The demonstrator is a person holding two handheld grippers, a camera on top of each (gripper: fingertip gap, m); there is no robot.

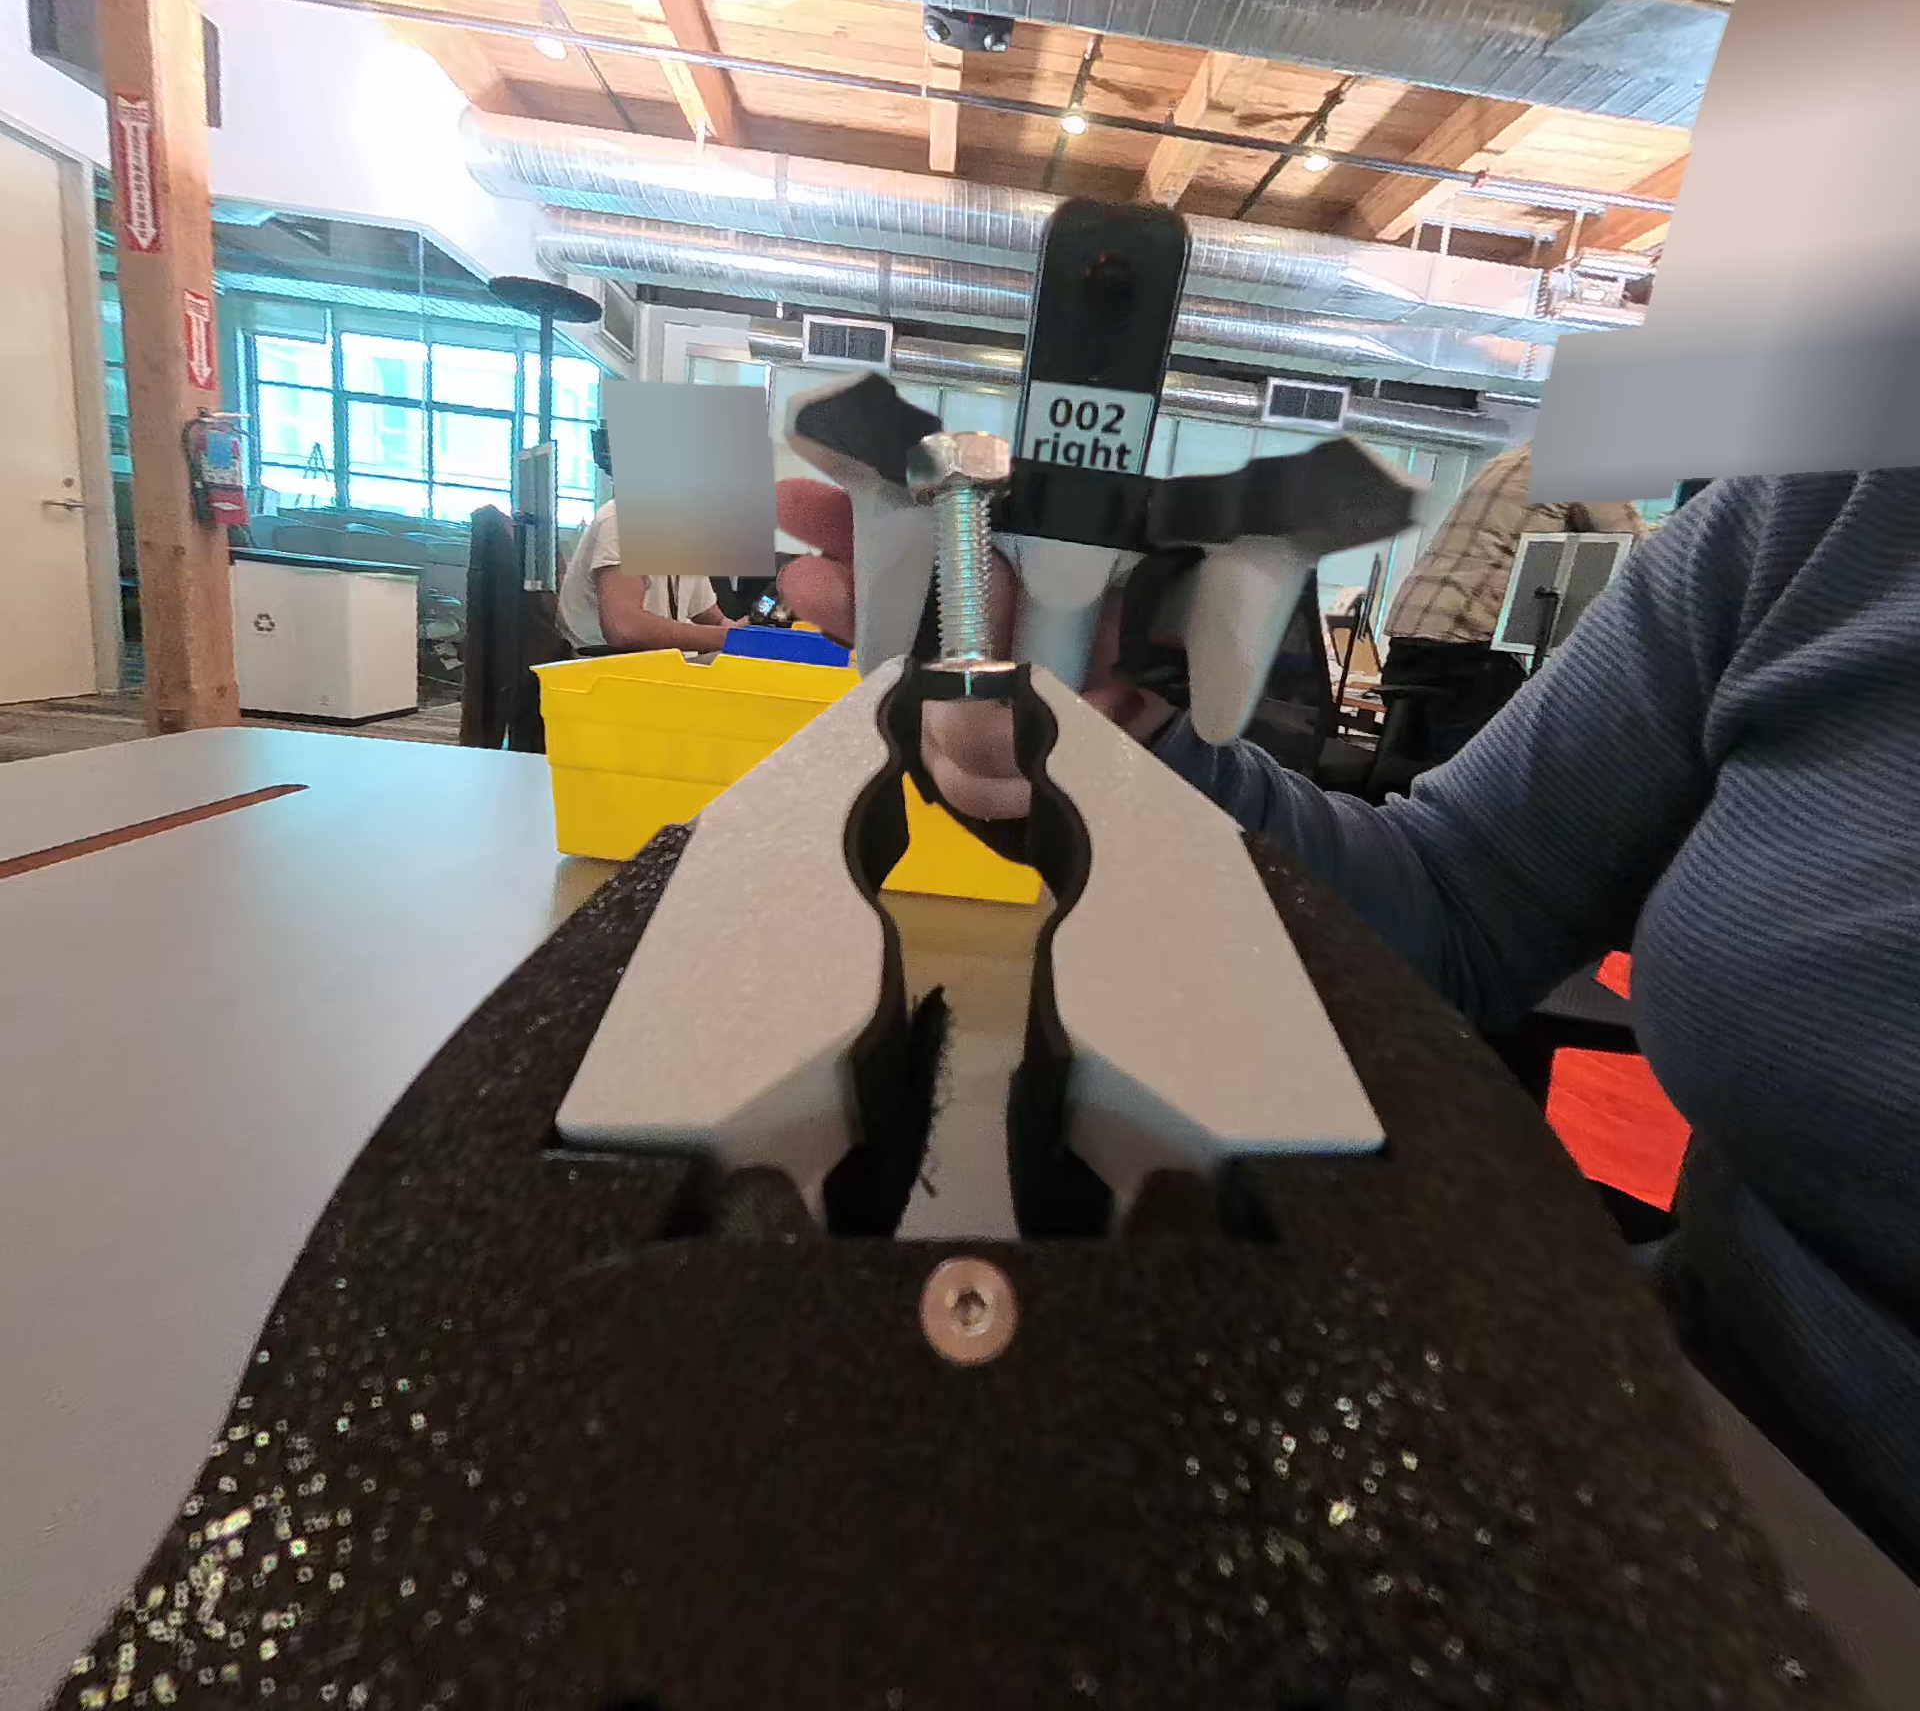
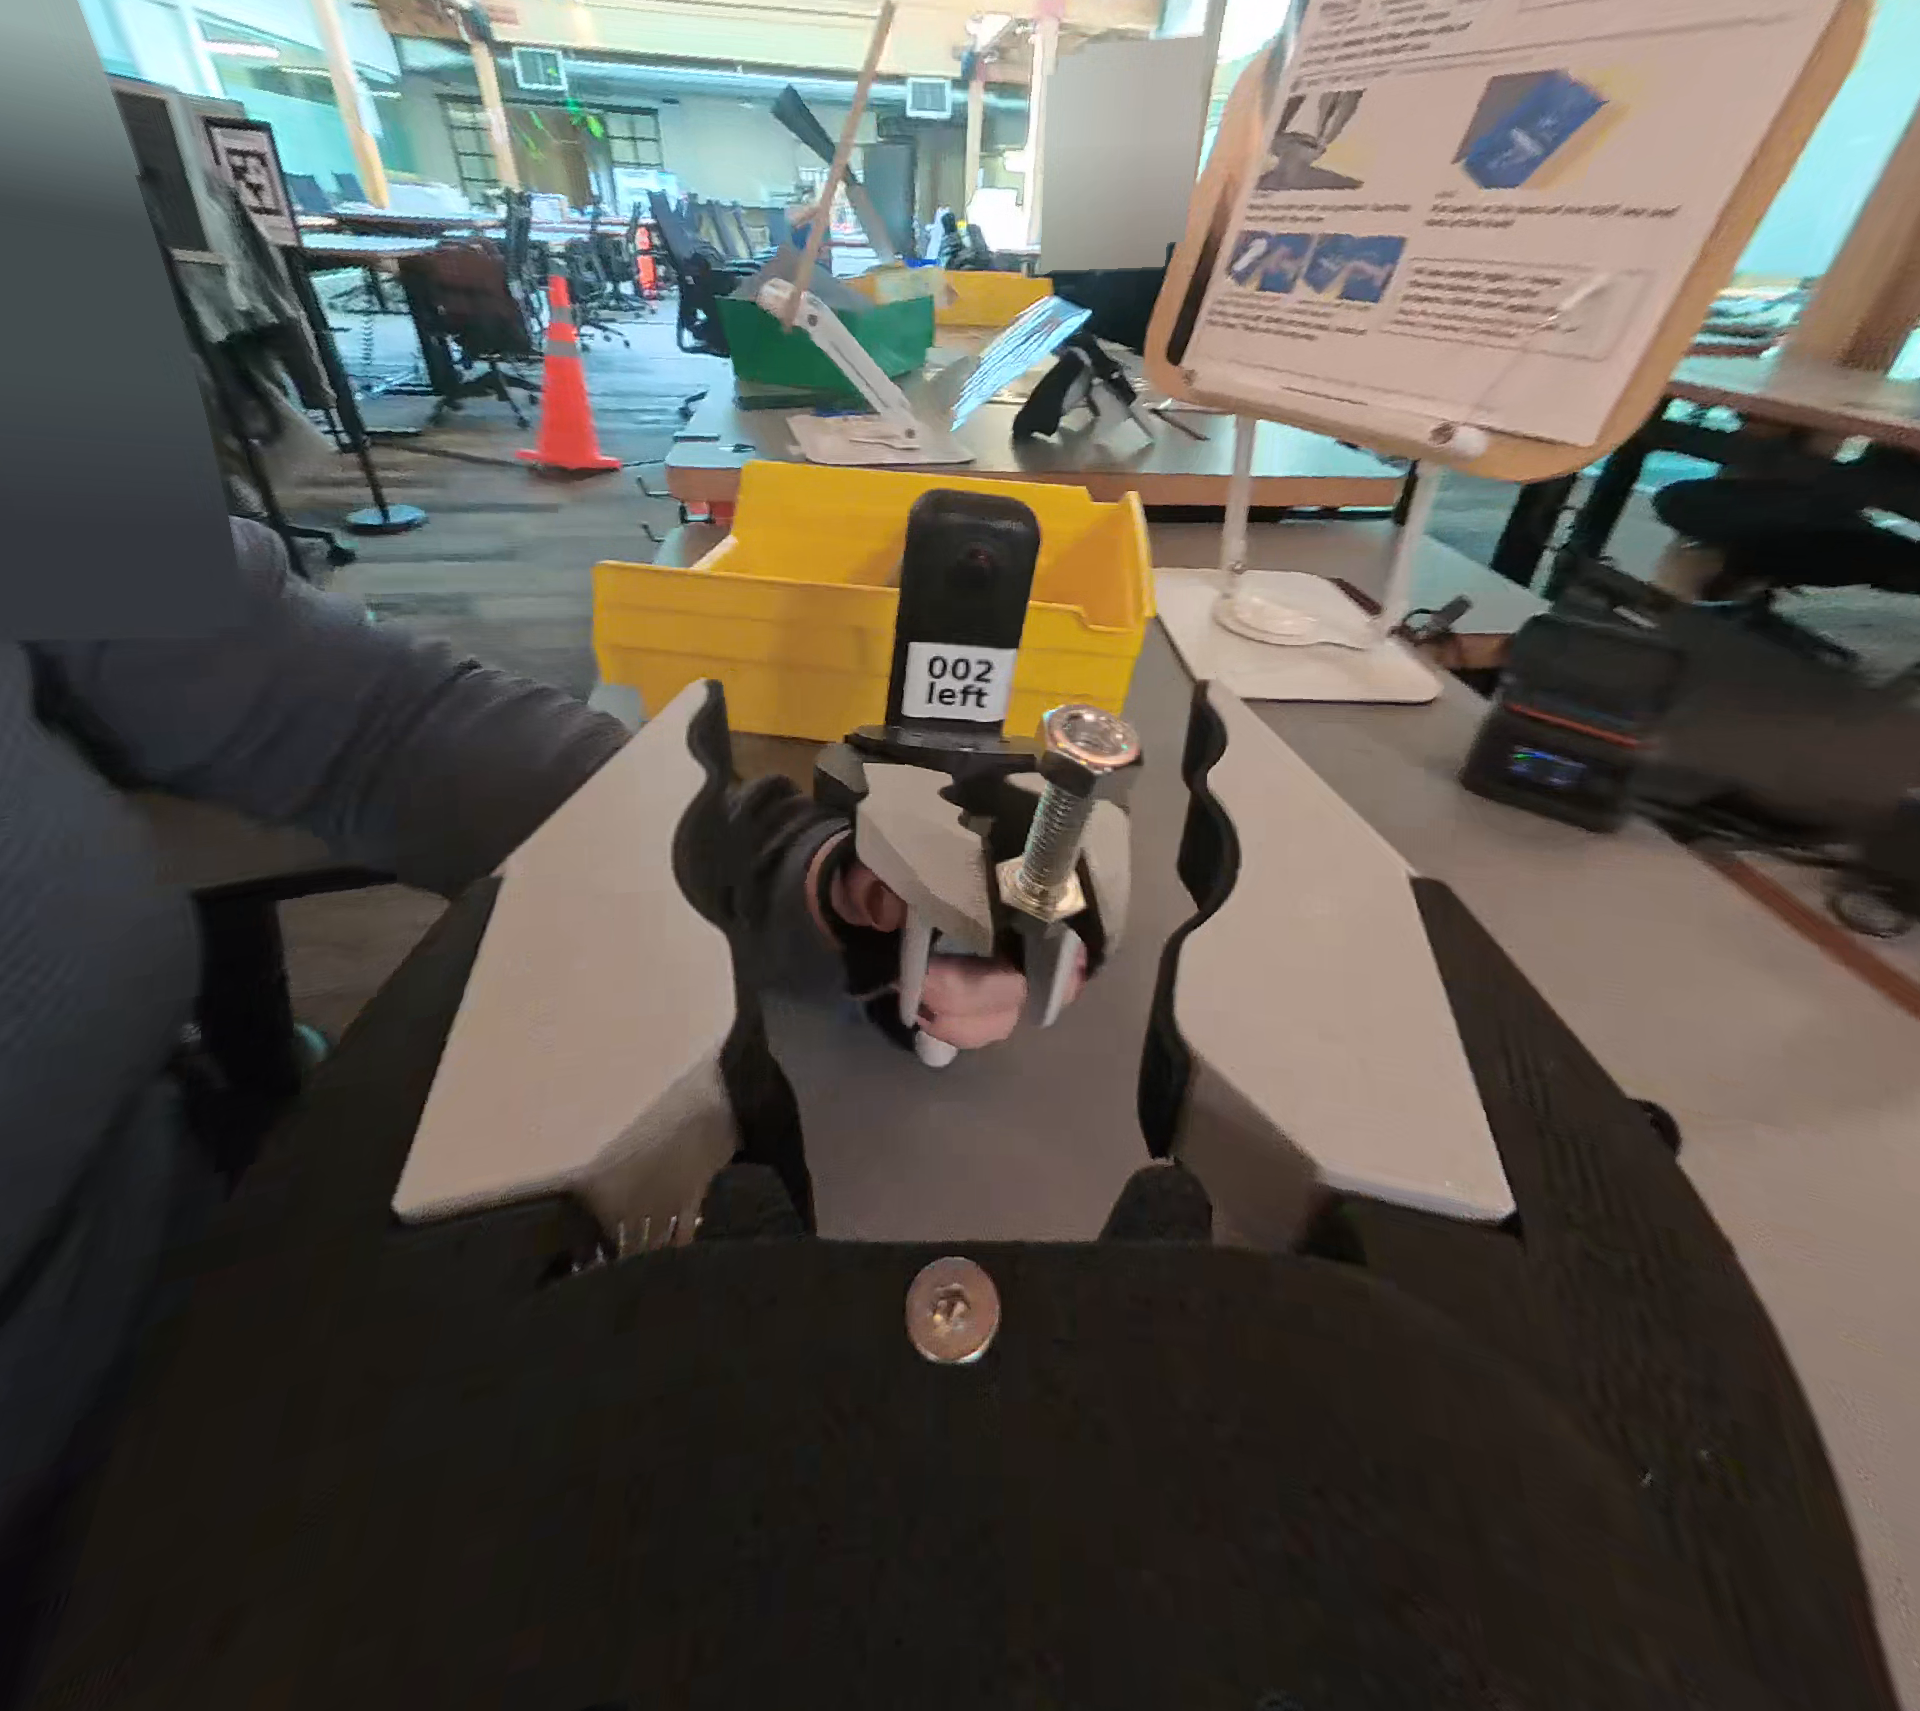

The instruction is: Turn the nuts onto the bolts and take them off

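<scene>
Your left gripper (image 1: 966, 685) pinches the nut (image 1: 967, 672) with the bolt (image 1: 962, 555) standing upright above it, head up, straight ahead of your wide-open, empty right gripper (image 2: 961, 814).

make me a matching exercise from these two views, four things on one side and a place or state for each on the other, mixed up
Things
1. left gripper
2. right gripper
3. bolt
4. yellow bin

Places or states
A. open, nothing between its fingers
B. on the table behind both grippers
C. shut on the nut
D. standing head up, with the nut at its lower end

Pairs: 1-C, 2-A, 3-D, 4-B
</scene>
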